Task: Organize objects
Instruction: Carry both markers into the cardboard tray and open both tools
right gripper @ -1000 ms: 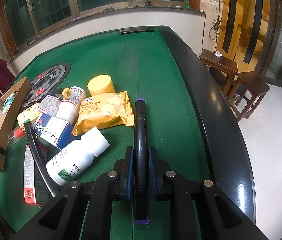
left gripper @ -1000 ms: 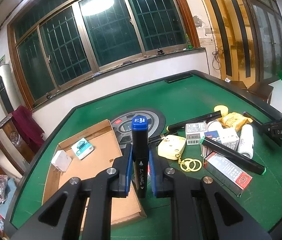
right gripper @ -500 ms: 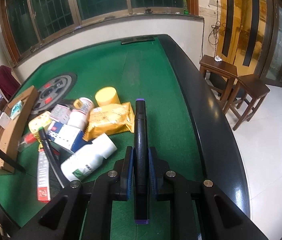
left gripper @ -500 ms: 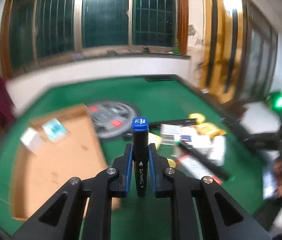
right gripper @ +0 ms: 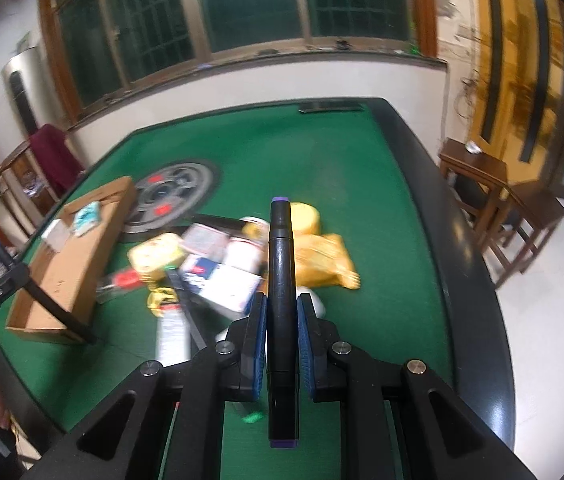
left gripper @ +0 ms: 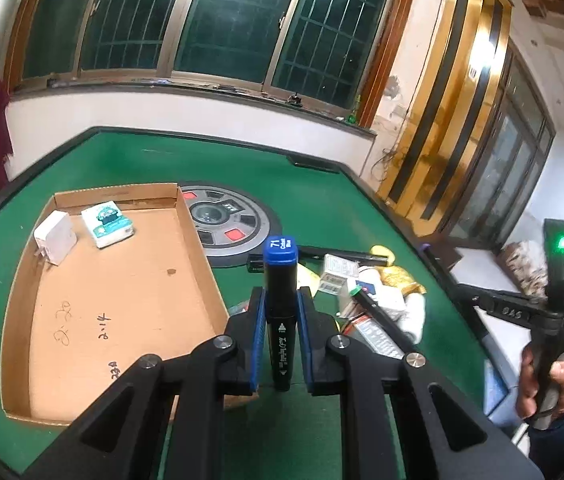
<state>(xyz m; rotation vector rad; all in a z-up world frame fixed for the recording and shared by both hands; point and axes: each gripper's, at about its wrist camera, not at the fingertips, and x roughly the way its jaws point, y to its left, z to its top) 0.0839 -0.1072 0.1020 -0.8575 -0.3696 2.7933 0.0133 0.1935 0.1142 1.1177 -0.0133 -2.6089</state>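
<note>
The left gripper (left gripper: 281, 320) clamps a blue-capped marker (left gripper: 280, 300) upright — the cardboard tray (left gripper: 94, 280) lies just to its left; the right gripper (right gripper: 281, 328) clamps a purple-tipped marker (right gripper: 281, 300).

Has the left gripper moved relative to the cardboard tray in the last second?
Yes. The left gripper, shut on the blue-capped marker, has swung right: the cardboard tray now lies left of it.

Left claw (left gripper: 282, 320): matte black angular arms, blue pads inside the fingers (left gripper: 257, 332), four round silver screws. Right claw (right gripper: 281, 336): same build, black with blue pads and silver screws; seen from the left, its body bears white lettering and a green light. Right hand (left gripper: 550, 380): bare skin.
</note>
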